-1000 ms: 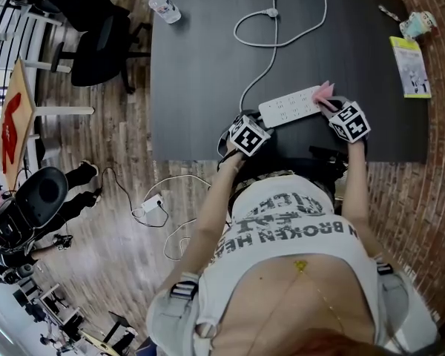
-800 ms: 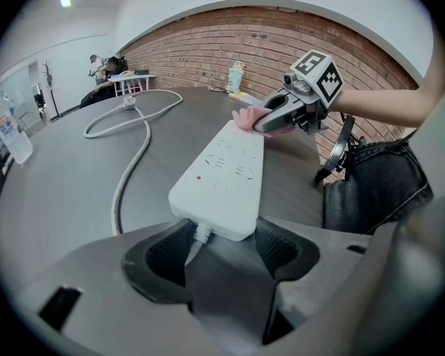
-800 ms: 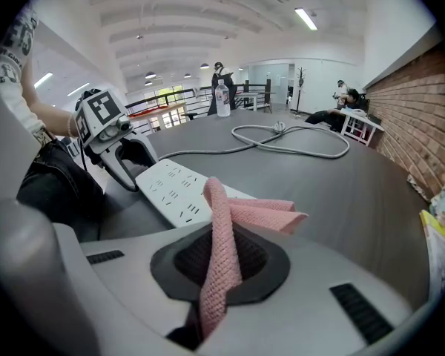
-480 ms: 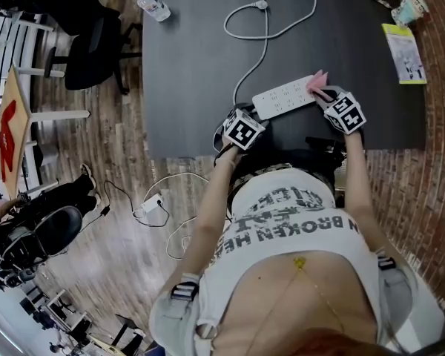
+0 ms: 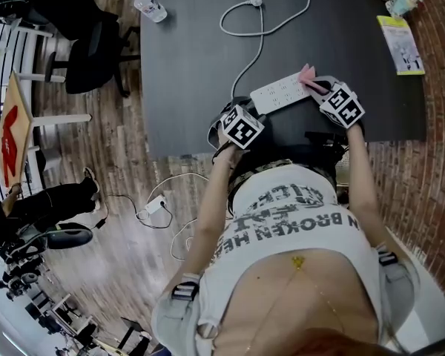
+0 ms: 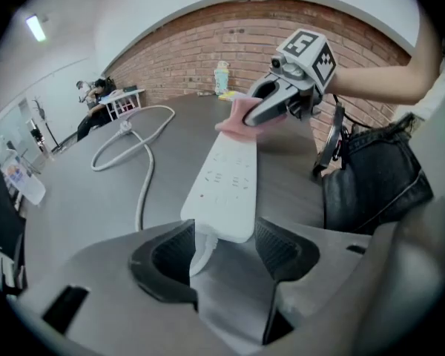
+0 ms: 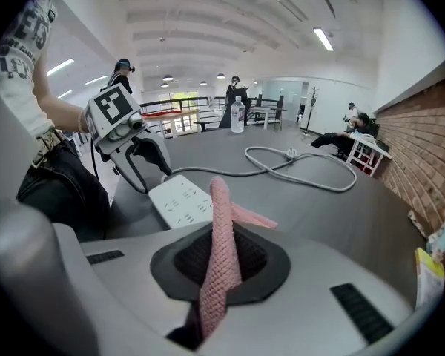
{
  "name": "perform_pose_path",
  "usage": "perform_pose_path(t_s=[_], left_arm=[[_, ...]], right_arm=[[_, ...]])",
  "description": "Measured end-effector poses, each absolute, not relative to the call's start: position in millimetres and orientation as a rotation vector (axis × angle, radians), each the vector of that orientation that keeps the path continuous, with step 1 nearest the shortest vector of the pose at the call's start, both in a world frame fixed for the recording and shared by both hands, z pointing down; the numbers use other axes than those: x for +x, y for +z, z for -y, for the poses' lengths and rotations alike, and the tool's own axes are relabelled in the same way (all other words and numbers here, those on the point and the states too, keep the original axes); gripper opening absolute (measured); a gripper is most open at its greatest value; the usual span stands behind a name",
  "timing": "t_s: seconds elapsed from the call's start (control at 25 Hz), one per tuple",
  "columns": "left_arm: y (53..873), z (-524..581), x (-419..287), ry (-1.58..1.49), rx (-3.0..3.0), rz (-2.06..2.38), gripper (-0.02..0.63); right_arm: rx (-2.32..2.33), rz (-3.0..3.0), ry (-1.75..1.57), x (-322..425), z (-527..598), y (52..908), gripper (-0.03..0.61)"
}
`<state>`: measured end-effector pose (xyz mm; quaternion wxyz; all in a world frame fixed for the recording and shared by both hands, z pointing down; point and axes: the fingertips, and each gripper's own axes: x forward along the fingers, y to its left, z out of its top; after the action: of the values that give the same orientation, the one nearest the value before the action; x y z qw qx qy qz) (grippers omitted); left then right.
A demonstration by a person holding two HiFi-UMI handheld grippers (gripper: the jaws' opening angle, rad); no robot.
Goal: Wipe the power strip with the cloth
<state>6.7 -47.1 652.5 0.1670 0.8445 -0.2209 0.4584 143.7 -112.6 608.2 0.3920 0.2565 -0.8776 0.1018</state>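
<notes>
Left gripper (image 6: 221, 249) jaws pinch the cord end of the white power strip (image 6: 228, 176), near the table's (image 5: 193, 65) front edge. Right gripper (image 7: 219, 256) is clamped on the pink cloth (image 7: 221, 221), which touches the strip's other end.

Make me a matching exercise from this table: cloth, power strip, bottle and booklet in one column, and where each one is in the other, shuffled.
1 cloth
2 power strip
3 bottle
4 booklet

A by the table's right edge
B end between the left gripper's jaws
C pinched in the right gripper
D far left corner of the table

Pairs: 1-C, 2-B, 3-D, 4-A
</notes>
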Motion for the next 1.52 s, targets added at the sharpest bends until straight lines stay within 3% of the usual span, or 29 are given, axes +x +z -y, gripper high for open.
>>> perform_pose_path(t_s=[0.2,0.32,0.92,1.52], left_arm=[[587.4,63.4,30.4,1.022,2.566,0.765,0.192],[545.0,67.9,45.2,0.846,2.689,0.830,0.023],[402.3,70.4,50.8,0.315,2.775,1.065,0.008],[346.9,60.5,38.2,0.231,2.851,1.110,0.008]], right_arm=[[0.634,2.305,0.157,126.1,106.0,564.6,0.017],[0.677,2.394,0.111,111.4,103.7,533.0,0.017],[0.956,2.799,0.141,76.6,88.3,406.4,0.017],[0.940,2.885,0.047,52.7,75.5,351.4,0.016]])
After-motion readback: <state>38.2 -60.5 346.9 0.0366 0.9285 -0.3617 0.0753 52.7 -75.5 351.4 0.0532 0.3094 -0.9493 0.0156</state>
